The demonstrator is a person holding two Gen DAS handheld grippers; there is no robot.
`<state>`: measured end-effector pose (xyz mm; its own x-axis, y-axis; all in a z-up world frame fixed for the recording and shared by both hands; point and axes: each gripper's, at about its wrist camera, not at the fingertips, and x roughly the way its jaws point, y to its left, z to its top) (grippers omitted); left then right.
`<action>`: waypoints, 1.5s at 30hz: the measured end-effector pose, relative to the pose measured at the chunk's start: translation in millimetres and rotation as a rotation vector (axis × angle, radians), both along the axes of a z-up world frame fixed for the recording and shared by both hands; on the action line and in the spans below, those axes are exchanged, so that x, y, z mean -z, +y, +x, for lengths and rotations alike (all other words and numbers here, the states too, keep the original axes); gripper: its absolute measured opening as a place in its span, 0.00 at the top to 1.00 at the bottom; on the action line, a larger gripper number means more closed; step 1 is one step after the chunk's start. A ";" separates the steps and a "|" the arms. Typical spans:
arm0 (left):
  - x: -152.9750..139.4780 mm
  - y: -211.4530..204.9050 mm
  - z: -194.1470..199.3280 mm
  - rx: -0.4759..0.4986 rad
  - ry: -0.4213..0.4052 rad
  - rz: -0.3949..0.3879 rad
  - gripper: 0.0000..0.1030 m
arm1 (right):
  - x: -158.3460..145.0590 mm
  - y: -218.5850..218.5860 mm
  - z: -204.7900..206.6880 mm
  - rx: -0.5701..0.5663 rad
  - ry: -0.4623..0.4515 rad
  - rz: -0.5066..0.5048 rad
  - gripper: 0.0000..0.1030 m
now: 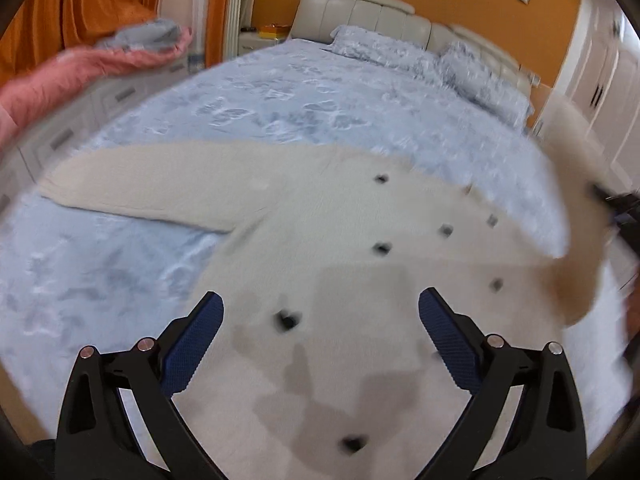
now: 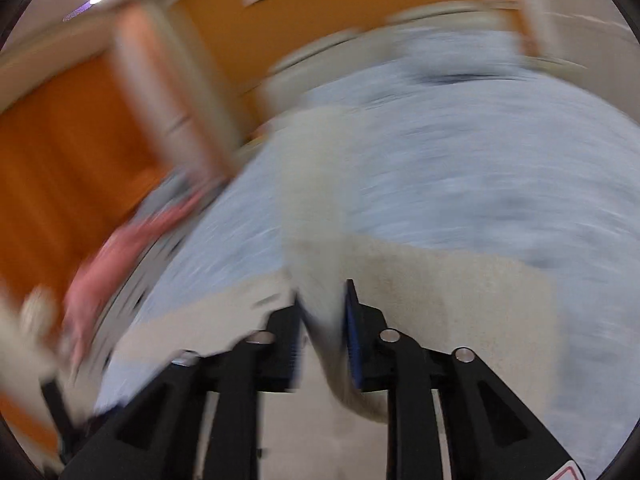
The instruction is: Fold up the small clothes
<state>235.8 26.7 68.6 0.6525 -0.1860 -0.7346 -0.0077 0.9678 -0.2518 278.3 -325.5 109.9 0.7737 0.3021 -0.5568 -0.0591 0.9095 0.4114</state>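
A cream knitted cardigan (image 1: pixel 340 220) with dark buttons lies flat on the blue bedspread (image 1: pixel 280 92). Its left sleeve (image 1: pixel 140 184) stretches out to the left. My left gripper (image 1: pixel 320 308) hovers over the cardigan's lower front, open, with nothing between its blue pads. At the right edge of that view the other sleeve (image 1: pixel 576 168) is lifted off the bed by my right gripper (image 1: pixel 618 204). In the blurred right wrist view, my right gripper (image 2: pixel 322 296) is shut on that cream sleeve (image 2: pixel 312 200), which fills the narrow gap between the pads.
Two blue pillows (image 1: pixel 400 48) and a padded headboard (image 1: pixel 372 8) stand at the far end of the bed. A pink and grey cloth pile (image 1: pixel 80 68) lies at the left above white drawers (image 1: pixel 60 136). White wardrobes (image 1: pixel 608 68) line the right side.
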 end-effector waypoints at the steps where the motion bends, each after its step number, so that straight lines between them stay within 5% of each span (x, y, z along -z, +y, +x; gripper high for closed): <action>1: 0.8 -0.6 11.7 0.002 0.006 -0.057 0.07 | 11.7 36.3 13.1 -0.049 0.008 -0.059 0.61; 4: 17.2 -3.6 48.6 -0.003 0.058 -0.162 0.07 | 49.0 68.3 22.7 -0.025 0.080 -0.125 0.56; 14: 93.4 11.7 128.0 -0.139 0.260 -0.397 0.09 | 128.6 -20.6 -88.7 0.252 0.280 0.277 0.44; 15: 95.6 12.9 129.0 -0.156 0.258 -0.400 0.17 | 138.4 -21.3 -85.3 0.256 0.302 0.295 0.44; 17: 95.4 11.0 136.1 -0.164 0.245 -0.398 0.51 | 147.5 -18.8 -78.2 0.261 0.316 0.305 0.44; 18: 94.5 8.5 141.1 -0.141 0.241 -0.405 0.80 | 151.7 -22.1 -67.9 0.280 0.309 0.319 0.45; 19: 91.8 6.4 146.6 -0.113 0.231 -0.422 0.91 | 153.1 -29.0 -60.7 0.308 0.295 0.337 0.48; 20: 86.2 8.0 148.6 -0.105 0.216 -0.421 0.92 | 153.1 -33.8 -58.9 0.325 0.275 0.362 0.65; 21: 74.9 7.1 150.9 -0.094 0.179 -0.395 0.92 | 151.2 -40.8 -53.1 0.344 0.255 0.389 0.94; 25: 40.8 8.0 149.7 -0.025 0.051 -0.333 0.92 | 120.9 -64.4 -60.4 0.414 0.127 0.333 0.94; 26: 45.6 7.2 150.6 -0.012 0.058 -0.311 0.92 | 123.4 -67.6 -65.1 0.427 0.125 0.304 0.94; 29: 88.8 -1.5 154.5 -0.007 0.174 -0.223 0.92 | 170.1 -73.1 -62.4 0.431 0.308 0.245 0.96; 30: 103.9 -2.1 151.9 -0.016 0.211 -0.220 0.92 | 170.6 -73.0 -68.6 0.425 0.278 0.259 0.96; 37: 106.3 6.9 140.3 -0.037 0.167 -0.286 0.91 | 93.0 -52.1 -90.0 0.475 0.103 0.150 0.93; 40: 103.7 2.1 141.7 -0.039 0.168 -0.258 0.91 | 106.9 -42.1 -47.5 0.377 0.175 0.039 0.93; 43: 101.6 1.1 137.2 -0.036 0.166 -0.235 0.91 | 150.1 -54.9 -11.0 0.354 0.396 -0.029 1.00; 45: 99.6 4.0 135.3 -0.029 0.161 -0.237 0.91 | 136.8 -53.3 -12.3 0.369 0.345 0.037 0.97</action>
<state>371.1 30.7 -31.1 0.5386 -0.3478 -0.7674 -0.0922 0.8810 -0.4640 266.0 -378.8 -26.9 0.6054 0.0679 -0.7930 0.4084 0.8287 0.3828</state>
